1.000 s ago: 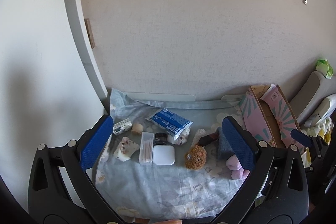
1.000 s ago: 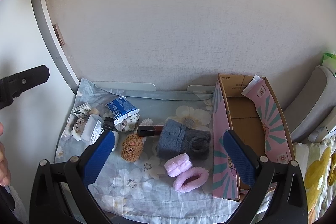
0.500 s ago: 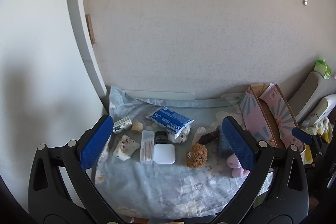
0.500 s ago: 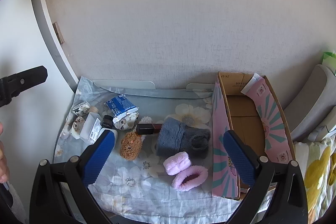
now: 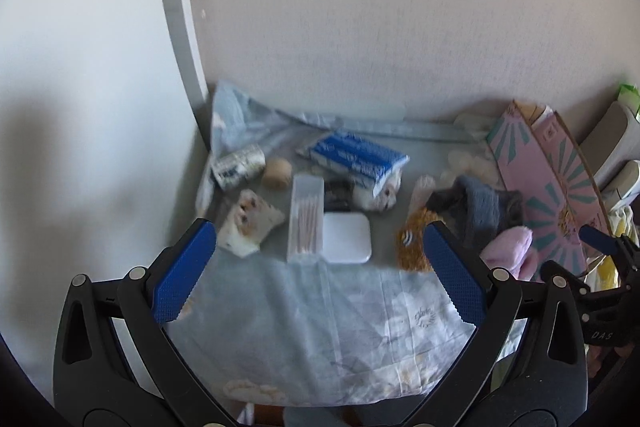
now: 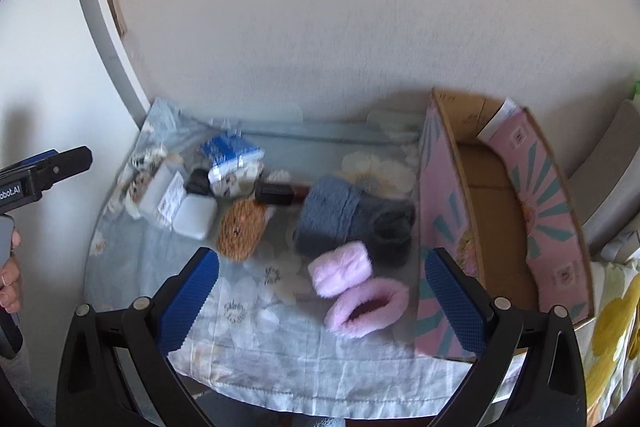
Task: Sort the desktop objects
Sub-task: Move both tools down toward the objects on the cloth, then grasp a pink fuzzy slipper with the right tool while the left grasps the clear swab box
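Observation:
A small table under a floral cloth [image 5: 320, 327] holds clutter. At its left lie a white square case [image 5: 346, 237], a clear box of cotton swabs [image 5: 306, 219], a blue-and-white packet [image 5: 356, 157] and a silver can [image 5: 238, 166]. In the middle sit a brown fuzzy ball [image 6: 240, 227], a grey knitted piece [image 6: 344, 223], a dark tube [image 6: 276, 193] and two pink fluffy pieces [image 6: 340, 268]. My left gripper [image 5: 320, 267] hangs open above the near cloth, empty. My right gripper [image 6: 322, 291] is open too, above the pink pieces, touching nothing.
An open pink-and-teal cardboard box [image 6: 500, 195] stands at the table's right end, empty inside. A wall runs close behind the table, with a grey frame [image 5: 176, 27] at the left. Yellow-flowered fabric [image 6: 612, 327] lies beyond the box. A hand [image 6: 10, 283] shows at the left edge.
Both grippers have moved forward and down toward the table, so the objects look larger. Nothing on the table has shifted, and both pairs of jaws stayed open.

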The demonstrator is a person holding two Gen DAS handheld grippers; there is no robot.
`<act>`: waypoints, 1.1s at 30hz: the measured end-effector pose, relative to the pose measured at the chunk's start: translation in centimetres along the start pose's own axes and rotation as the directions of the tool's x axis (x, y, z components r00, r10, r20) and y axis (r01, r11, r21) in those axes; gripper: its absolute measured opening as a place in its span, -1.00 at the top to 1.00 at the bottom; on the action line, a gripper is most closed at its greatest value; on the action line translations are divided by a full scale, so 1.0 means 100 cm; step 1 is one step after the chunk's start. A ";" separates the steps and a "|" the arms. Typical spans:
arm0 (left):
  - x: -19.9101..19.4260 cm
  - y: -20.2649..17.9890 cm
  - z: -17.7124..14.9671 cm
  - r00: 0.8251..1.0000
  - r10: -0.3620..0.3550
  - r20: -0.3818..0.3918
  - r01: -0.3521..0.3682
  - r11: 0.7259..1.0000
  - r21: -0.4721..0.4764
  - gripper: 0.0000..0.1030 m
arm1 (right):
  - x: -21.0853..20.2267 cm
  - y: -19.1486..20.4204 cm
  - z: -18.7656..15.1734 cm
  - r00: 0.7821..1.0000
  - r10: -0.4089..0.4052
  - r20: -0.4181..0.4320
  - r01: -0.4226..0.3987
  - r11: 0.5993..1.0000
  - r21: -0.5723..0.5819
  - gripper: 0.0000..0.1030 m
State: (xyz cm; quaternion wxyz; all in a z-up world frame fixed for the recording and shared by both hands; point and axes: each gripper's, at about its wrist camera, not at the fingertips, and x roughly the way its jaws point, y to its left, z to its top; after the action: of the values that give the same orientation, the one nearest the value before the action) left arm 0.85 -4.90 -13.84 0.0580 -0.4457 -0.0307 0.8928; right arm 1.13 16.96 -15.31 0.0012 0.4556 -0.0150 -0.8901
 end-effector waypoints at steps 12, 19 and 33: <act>0.081 0.011 -0.027 0.997 0.071 -0.018 -0.071 0.997 -0.028 -0.93 | 0.060 -0.012 -0.060 0.995 -0.077 -0.066 0.083 0.993 0.089 -0.96; 0.110 0.018 -0.021 0.996 0.085 -0.036 -0.085 0.996 -0.002 -0.60 | 0.084 -0.029 -0.065 0.988 -0.106 -0.112 0.122 0.982 0.144 -0.57; 0.126 0.016 -0.026 0.996 0.052 -0.073 -0.049 0.998 0.042 0.43 | 0.099 -0.040 -0.064 0.981 -0.114 -0.155 0.137 0.980 0.143 0.48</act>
State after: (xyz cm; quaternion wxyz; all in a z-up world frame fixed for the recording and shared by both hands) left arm -4.66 -4.78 -25.56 0.0455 -0.4777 0.0004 0.8773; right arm 0.56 20.65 -27.17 -0.0889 0.5184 -0.0543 -0.8488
